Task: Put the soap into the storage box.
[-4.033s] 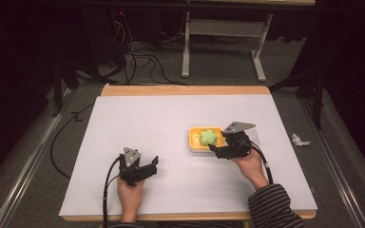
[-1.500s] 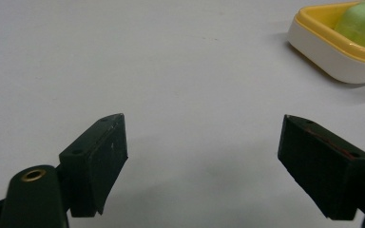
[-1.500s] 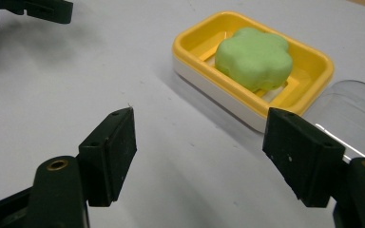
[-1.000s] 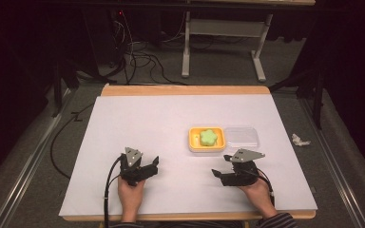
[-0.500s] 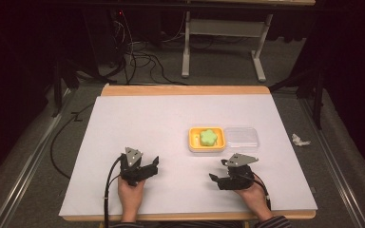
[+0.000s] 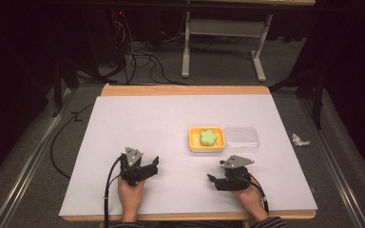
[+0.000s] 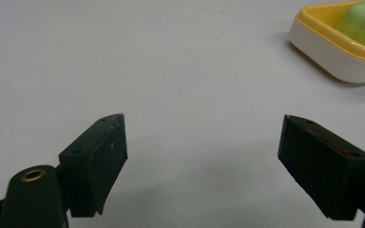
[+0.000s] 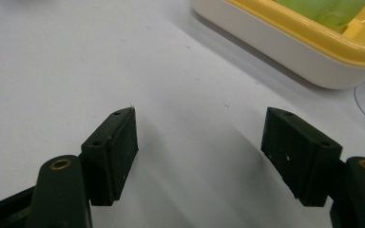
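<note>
Green flower-shaped soap [image 6: 209, 137] is sitting inside the yellow dish [image 6: 191, 142], a bit right of the middle of the white table top [image 6: 138, 118], and nothing is touching it. Just to the right of the dish, touching or nearly touching it, is the clear lid [image 6: 240, 138], lying flat on the table and clearly not on the dish.

Moving out toward the near edge: the right gripper [image 6: 214, 181] is resting low near the table, a little in front of the dish, jaws apart with nothing between them. They've just been narrowing a bit but there's only bare table in the gap, as the right gripper view shows, with the dish's white wall [image 8: 285, 52] just ahead. The left gripper [image 6: 153, 165] is off to the left, well apart from the dish, jaws spread wide and empty too.

So progress-wise, my read: the soap-in-the-dish part looks done, and both hands seem parked. If closing the box is part of the job, that bit's still left, since the lid is off. Otherwise it looks pretty much wrapped up.
</note>
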Tool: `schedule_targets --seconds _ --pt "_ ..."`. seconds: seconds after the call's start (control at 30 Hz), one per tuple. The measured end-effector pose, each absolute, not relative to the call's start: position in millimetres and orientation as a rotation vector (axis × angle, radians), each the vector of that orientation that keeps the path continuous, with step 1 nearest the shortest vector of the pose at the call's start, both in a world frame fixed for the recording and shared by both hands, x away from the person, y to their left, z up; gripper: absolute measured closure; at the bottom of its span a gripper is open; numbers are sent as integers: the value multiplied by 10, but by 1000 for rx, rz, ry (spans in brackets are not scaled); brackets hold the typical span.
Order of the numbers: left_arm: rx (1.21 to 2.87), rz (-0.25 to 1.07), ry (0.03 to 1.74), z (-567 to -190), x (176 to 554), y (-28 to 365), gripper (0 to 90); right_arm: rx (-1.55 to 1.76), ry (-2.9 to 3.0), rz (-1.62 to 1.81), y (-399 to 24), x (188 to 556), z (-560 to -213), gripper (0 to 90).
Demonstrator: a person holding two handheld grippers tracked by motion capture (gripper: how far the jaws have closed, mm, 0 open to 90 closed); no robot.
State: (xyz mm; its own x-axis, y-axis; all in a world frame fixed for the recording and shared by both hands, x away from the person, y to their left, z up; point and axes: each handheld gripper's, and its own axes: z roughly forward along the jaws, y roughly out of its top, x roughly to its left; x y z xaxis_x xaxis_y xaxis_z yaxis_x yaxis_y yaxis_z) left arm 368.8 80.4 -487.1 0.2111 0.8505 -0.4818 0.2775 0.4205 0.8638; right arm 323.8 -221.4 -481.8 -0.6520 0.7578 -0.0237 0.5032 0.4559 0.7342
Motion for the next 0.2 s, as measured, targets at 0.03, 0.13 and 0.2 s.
schedule_targets --seconds 0.03,0.13,0.2 --pt "1119 543 1344 -4871 3686 805 172 1070 2362 1017 -2213 3240 -4820 284" --pt "1117 543 1347 -4869 3687 809 172 1083 2356 1018 -2221 3250 -4822 286" --pt "1119 545 1348 -4870 3686 814 173 1089 2362 1015 -2225 3254 -4821 285"
